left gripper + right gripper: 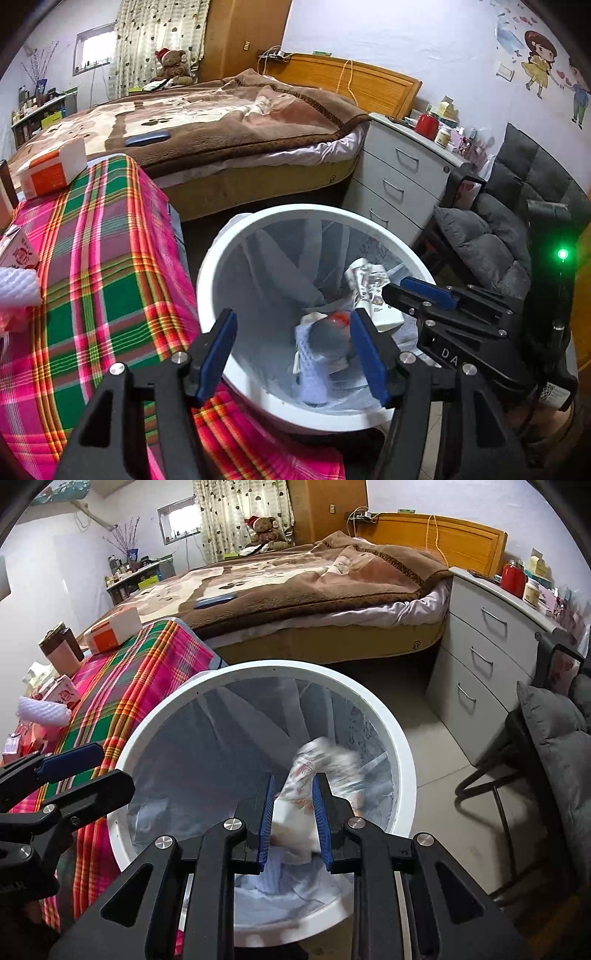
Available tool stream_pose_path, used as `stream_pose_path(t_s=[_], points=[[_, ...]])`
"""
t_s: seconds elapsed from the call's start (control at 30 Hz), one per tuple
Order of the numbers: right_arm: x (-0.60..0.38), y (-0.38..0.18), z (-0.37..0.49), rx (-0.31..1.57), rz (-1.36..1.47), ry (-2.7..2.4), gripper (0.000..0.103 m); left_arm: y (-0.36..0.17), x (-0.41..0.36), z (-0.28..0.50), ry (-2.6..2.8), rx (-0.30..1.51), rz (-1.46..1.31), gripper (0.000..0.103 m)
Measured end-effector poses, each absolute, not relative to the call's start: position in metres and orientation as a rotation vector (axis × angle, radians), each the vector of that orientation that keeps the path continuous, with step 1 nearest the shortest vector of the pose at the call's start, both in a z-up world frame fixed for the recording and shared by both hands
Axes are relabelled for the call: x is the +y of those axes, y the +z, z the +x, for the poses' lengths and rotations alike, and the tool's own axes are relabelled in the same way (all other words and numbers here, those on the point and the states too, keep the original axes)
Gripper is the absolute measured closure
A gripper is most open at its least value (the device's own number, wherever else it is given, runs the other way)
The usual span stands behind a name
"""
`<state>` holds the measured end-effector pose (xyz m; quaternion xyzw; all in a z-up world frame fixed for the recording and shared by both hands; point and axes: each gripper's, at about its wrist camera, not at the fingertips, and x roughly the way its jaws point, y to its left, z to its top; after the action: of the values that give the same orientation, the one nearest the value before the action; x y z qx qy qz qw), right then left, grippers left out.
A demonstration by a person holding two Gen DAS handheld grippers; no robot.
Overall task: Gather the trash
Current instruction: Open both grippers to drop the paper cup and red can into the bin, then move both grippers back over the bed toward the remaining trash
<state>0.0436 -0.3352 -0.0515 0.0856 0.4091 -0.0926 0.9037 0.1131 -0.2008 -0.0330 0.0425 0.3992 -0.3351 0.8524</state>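
Observation:
A white round trash bin (214, 258) with a clear liner stands on the floor beside the plaid-covered table; it also shows in the right wrist view (402, 746). My left gripper (293, 354) is open over the bin's near rim, empty. Inside lie a grey and red ball-like piece (330, 332), a pale mesh sleeve (312, 373) and a printed white carton (373, 291). My right gripper (293, 819) is over the bin with its jaws partly apart around the blurred printed carton (325, 760), which looks free and falling. Its fingers (424, 293) show at the right of the left wrist view.
The plaid table (103, 258) holds an orange-white box (51, 171), a small red-print carton (18, 254), white foam mesh (18, 286) and a brown cup (61, 650). A bed (221, 122), a white drawer unit (399, 181) and a grey cushioned chair (491, 247) surround the bin.

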Motion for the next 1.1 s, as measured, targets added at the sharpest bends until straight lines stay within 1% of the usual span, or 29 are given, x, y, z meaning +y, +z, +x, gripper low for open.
stream_pose_path(t_s=[0.37, 0.63, 0.9, 1.0, 1.03, 1.07, 1.1], points=[[-0.326, -0.043, 0.043, 0.817, 0.169, -0.174, 0.080, -0.026, -0.174, 0.113, -0.653, 0.820, 0.050, 0.037], [-0.316, -0.035, 0.043, 0.783, 0.179, -0.151, 0.079, -0.022, -0.140, 0.113, -0.578, 0.797, 0.036, 0.037], [-0.299, -0.028, 0.047, 0.754, 0.176, -0.112, 0.075, -0.018, -0.106, 0.113, -0.512, 0.781, 0.006, 0.037], [-0.291, -0.026, 0.048, 0.739, 0.186, -0.084, 0.067, -0.016, -0.092, 0.111, -0.487, 0.774, -0.004, 0.037], [-0.288, -0.025, 0.048, 0.726, 0.195, -0.065, 0.058, -0.015, -0.087, 0.111, -0.477, 0.772, -0.006, 0.037], [-0.285, -0.024, 0.049, 0.720, 0.199, -0.053, 0.045, -0.014, -0.080, 0.110, -0.465, 0.768, -0.012, 0.037], [-0.281, -0.022, 0.050, 0.710, 0.204, -0.038, 0.041, -0.013, -0.075, 0.110, -0.458, 0.766, -0.019, 0.037]])
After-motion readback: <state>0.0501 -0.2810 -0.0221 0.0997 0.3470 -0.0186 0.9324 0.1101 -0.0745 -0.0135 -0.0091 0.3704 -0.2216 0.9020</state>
